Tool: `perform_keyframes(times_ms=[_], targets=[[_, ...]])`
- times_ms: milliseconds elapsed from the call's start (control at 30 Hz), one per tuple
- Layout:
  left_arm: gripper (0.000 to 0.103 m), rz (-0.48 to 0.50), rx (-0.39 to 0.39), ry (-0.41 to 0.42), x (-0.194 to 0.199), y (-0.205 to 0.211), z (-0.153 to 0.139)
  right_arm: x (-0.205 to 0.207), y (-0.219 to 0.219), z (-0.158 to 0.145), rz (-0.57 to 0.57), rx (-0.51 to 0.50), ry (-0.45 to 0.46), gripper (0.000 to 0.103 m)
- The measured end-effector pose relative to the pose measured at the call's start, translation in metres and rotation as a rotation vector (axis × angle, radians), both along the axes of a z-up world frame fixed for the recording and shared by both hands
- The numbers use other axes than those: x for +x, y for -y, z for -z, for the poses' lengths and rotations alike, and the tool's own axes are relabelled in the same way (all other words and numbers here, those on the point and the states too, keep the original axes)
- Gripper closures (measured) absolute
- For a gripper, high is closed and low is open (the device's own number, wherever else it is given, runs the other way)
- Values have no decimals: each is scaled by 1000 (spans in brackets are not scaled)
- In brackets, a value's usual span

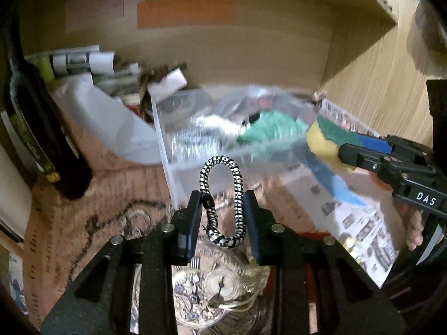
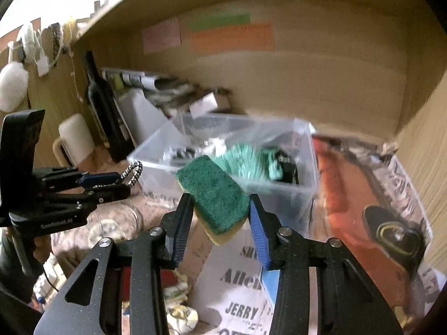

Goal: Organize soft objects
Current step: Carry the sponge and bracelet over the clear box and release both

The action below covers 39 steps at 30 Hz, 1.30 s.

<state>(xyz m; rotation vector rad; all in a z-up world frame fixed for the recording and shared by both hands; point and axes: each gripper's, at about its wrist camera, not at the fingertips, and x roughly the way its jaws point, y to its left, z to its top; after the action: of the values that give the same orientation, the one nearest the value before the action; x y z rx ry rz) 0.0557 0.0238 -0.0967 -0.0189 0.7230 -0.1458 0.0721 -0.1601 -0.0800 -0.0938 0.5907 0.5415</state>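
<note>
My left gripper [image 1: 223,203] is shut on a black-and-white braided hair tie [image 1: 223,195] and holds it in the air in front of a clear plastic bin [image 1: 167,150]. My right gripper [image 2: 220,203] is shut on a yellow sponge with a green scouring top [image 2: 212,192], also just before the bin [image 2: 156,145]. The bin holds a green fuzzy cloth [image 2: 245,162] and dark and white items. The right gripper with the sponge [image 1: 327,136] shows at the right of the left wrist view. The left gripper with the tie [image 2: 134,171] shows at the left of the right wrist view.
The bin stands in a wooden shelf nook on printed newspaper [image 2: 240,279]. A dark bottle [image 1: 42,128] stands at the left. A white container [image 1: 111,122] with rolled papers is behind the bin. A red printed sheet [image 2: 363,209] lies at the right. Coloured notes [image 2: 232,36] are on the back wall.
</note>
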Motion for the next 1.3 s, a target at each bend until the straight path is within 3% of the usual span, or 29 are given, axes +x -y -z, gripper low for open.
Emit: perform_keyframes(times_ms=[267,633,867,1300], targets=[[73,-23,-23,99,14,-3,-30,12,-3,-23,11,58,79,66],[73,-56,-8,132,59,-3,-47,50,-22,-42,43,42,128,66],[73,-91,-6,97,94,-9,-43,82,-27,-37,64,23,85,66],[73,-101,-36,-71,158,-11,-2,130,-43,0,91,-79,-31,66]])
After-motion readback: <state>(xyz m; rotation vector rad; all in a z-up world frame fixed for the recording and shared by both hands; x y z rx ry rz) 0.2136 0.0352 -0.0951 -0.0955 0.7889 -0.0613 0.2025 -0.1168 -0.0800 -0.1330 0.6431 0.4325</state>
